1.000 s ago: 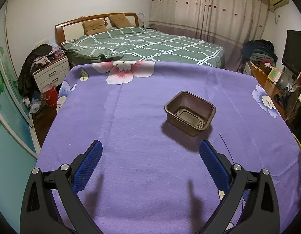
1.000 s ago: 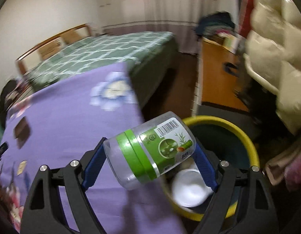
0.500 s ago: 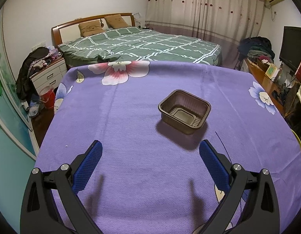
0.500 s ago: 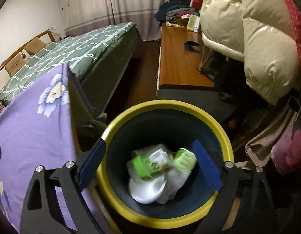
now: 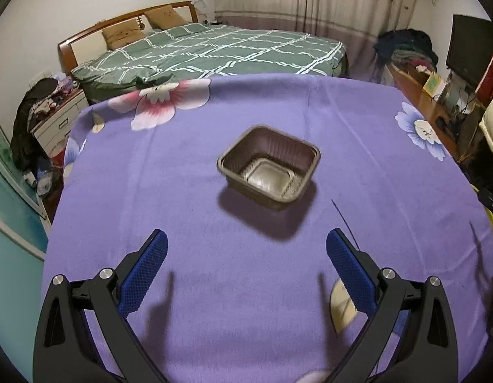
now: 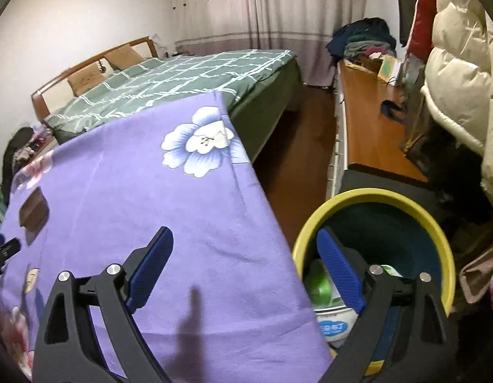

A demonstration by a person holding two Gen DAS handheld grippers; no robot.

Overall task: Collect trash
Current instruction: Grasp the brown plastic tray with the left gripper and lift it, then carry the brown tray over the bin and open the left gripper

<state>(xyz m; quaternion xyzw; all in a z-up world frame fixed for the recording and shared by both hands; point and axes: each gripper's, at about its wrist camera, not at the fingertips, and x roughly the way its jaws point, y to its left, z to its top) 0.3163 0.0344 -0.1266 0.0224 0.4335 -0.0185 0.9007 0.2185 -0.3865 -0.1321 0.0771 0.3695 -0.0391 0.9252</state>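
A brown plastic tray [image 5: 268,167] sits mid-frame on the purple cloth [image 5: 182,191], straight ahead of the left gripper [image 5: 246,268], whose fingers are spread and empty. The right gripper [image 6: 244,271], also spread, is farther off beside the yellow-rimmed bin [image 6: 437,233].

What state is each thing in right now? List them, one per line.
Left gripper: open, empty.
Right gripper: open, empty.
Brown tray: upright, empty, on the purple cloth.
Bin: open, trash inside.
Green-banded jar: lying in the bin.
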